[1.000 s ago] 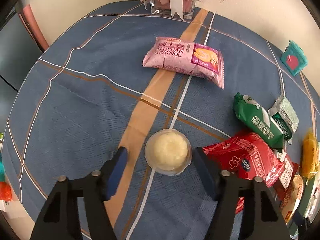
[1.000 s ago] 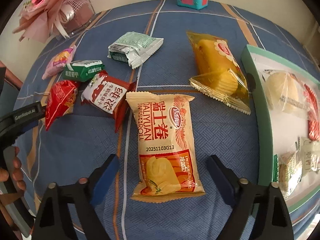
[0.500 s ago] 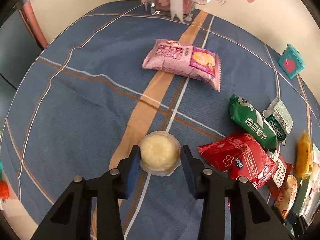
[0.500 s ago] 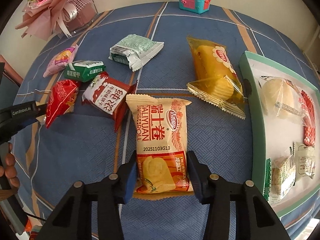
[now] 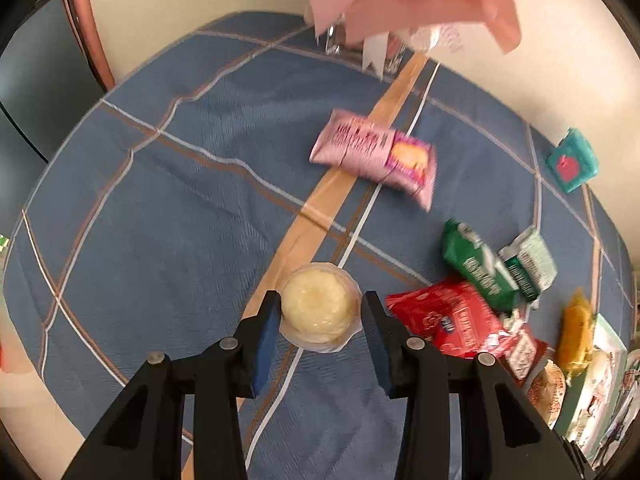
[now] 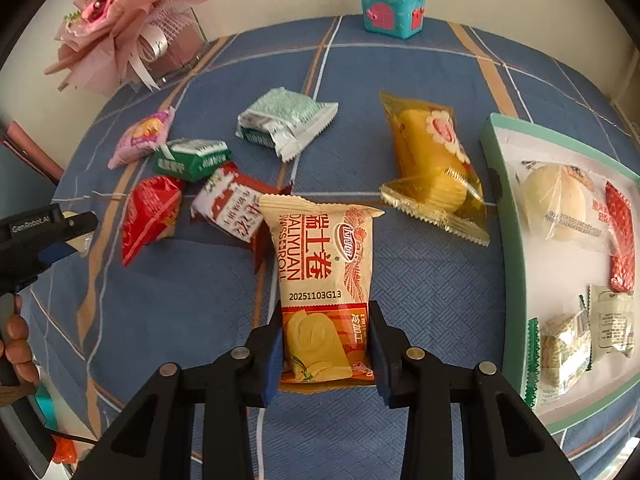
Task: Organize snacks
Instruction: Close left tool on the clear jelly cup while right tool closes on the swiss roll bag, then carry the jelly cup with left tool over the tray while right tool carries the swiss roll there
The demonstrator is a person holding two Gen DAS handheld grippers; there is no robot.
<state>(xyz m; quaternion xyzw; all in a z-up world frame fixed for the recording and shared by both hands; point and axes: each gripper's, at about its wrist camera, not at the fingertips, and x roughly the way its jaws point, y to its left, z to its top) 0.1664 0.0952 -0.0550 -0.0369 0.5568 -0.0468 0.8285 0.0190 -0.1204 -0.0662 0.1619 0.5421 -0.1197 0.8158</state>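
Note:
My left gripper [image 5: 318,322] is shut on a round pale jelly cup [image 5: 318,309], held above the blue tablecloth. My right gripper [image 6: 325,346] is shut on the lower end of a beige Swiss roll packet [image 6: 324,276], which stretches away from the fingers. A green-rimmed tray [image 6: 494,184] at the right holds several wrapped snacks. Loose on the cloth lie a yellow cake packet [image 6: 434,160], a pale green packet [image 6: 286,122], a dark green packet [image 6: 192,158], red packets [image 6: 150,212] and a pink Swiss roll packet [image 5: 374,156].
A pink bouquet in a clear box [image 6: 132,32] stands at the table's back left. A teal toy chest [image 6: 392,8] sits at the back edge. The left gripper's body [image 6: 36,236] and a hand show at the right wrist view's left edge.
Both grippers went from wide open to shut, the left on the jelly cup and the right on the beige packet. Both now appear lifted from the cloth, and the left view has swung.

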